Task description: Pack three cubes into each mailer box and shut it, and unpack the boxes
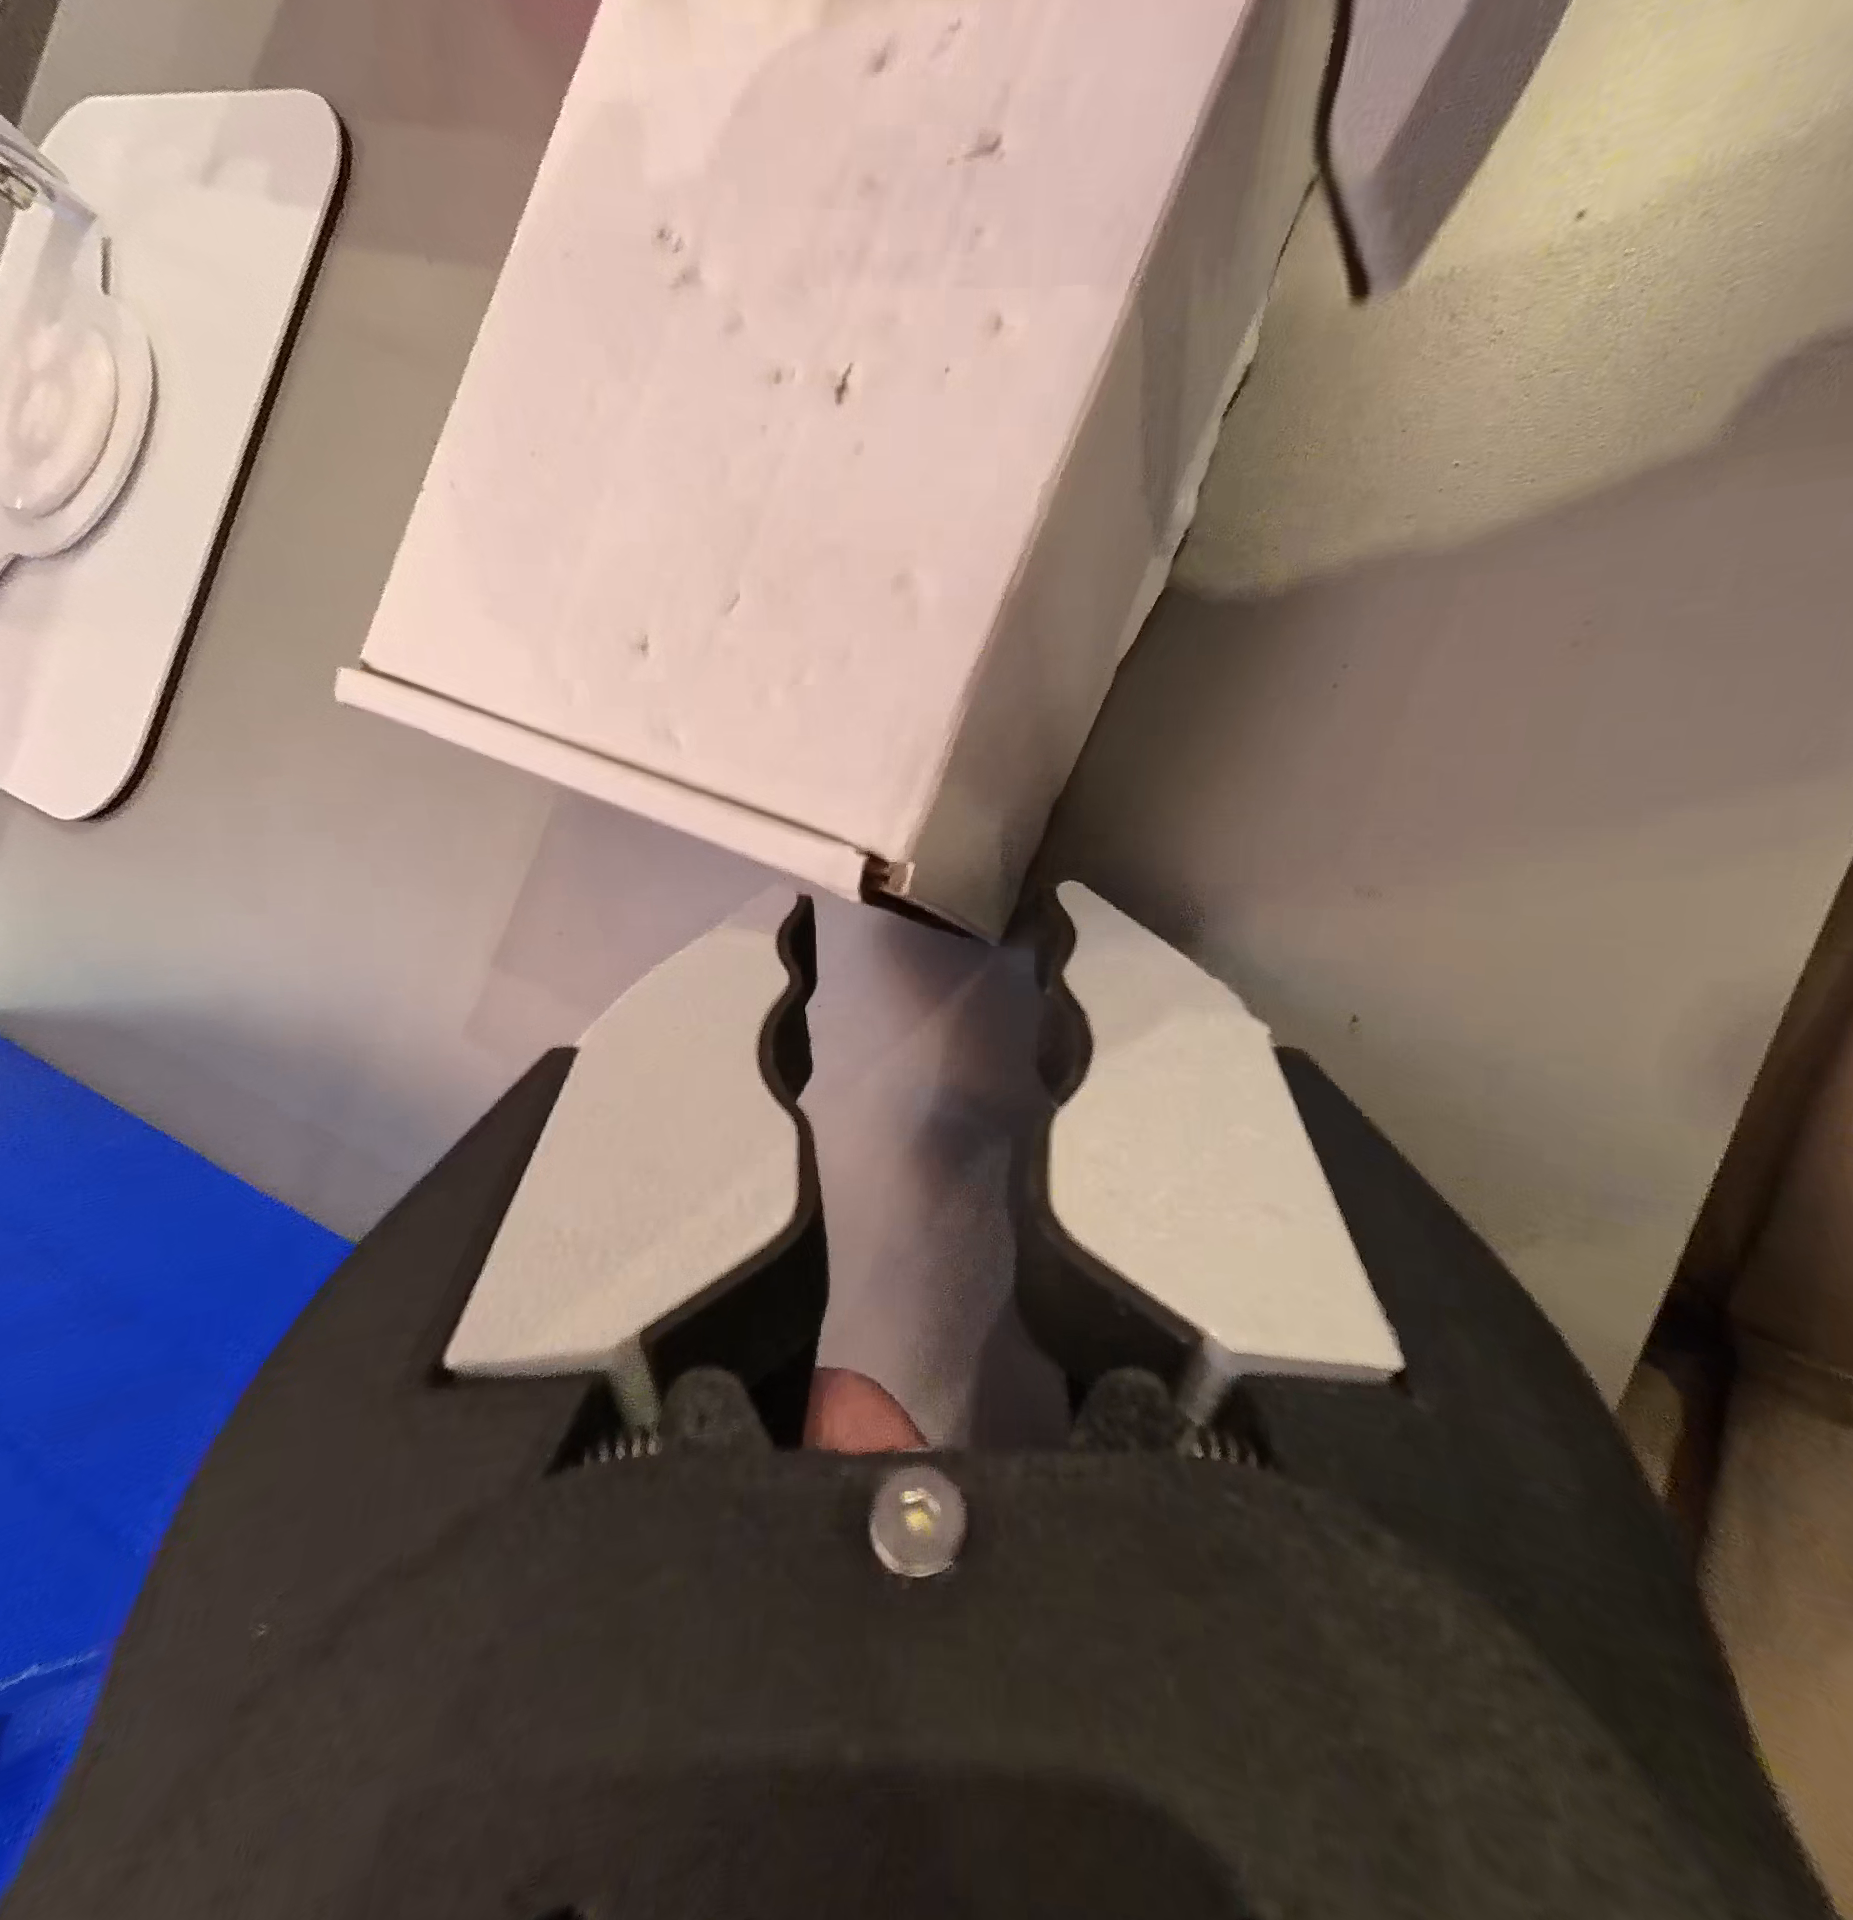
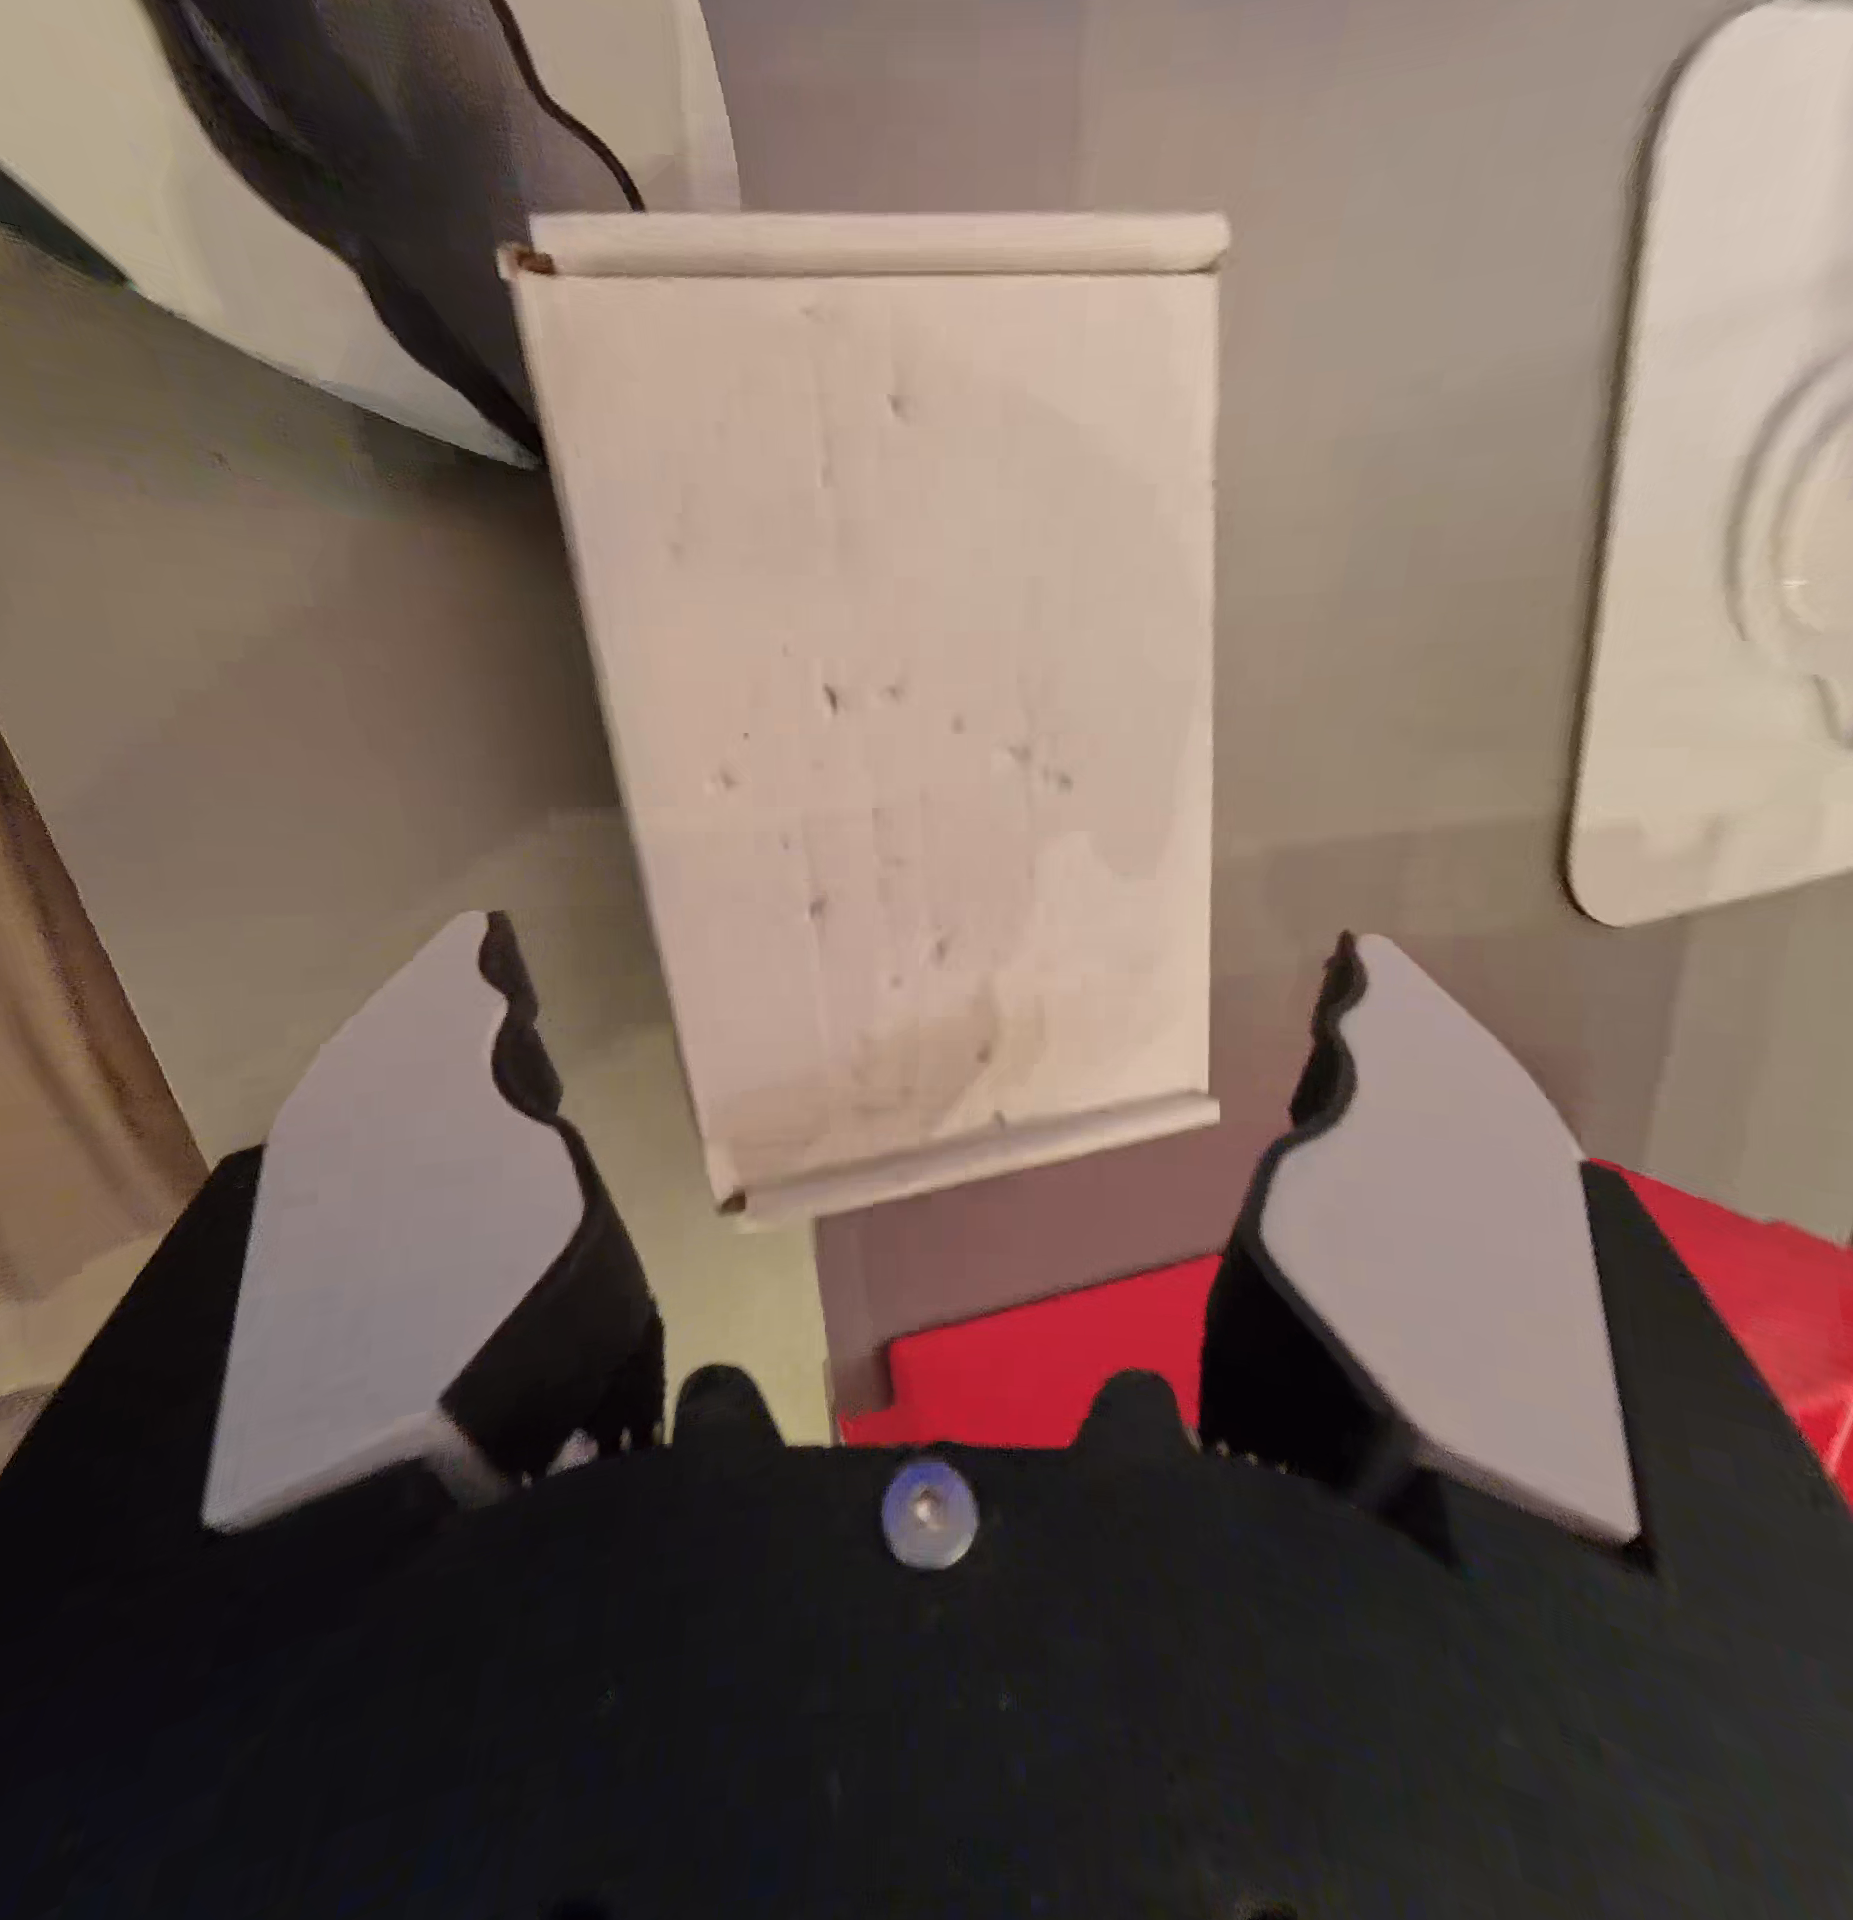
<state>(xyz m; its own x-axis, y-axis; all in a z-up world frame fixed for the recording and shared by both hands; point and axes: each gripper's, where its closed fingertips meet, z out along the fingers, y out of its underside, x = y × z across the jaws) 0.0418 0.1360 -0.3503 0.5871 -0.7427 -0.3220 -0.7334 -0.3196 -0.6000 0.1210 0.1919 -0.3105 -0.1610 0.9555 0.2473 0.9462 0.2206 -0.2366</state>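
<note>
The white mailer box (image 2: 880, 707) lies flat and shut on the grey worktop (image 2: 278, 675), its lid pocked with small dents. It looks like light, stiff cardboard that would crush under a hard pinch; the rolled end edges or the long sides seem the safest places to take hold. The right tongs (image 2: 917, 935) gape wide just short of its near end, grasping nothing. The left tongs (image 1: 932, 899) stand partly parted, empty, at a box corner. A white pad (image 2: 1753, 468) lies beside it.
</note>
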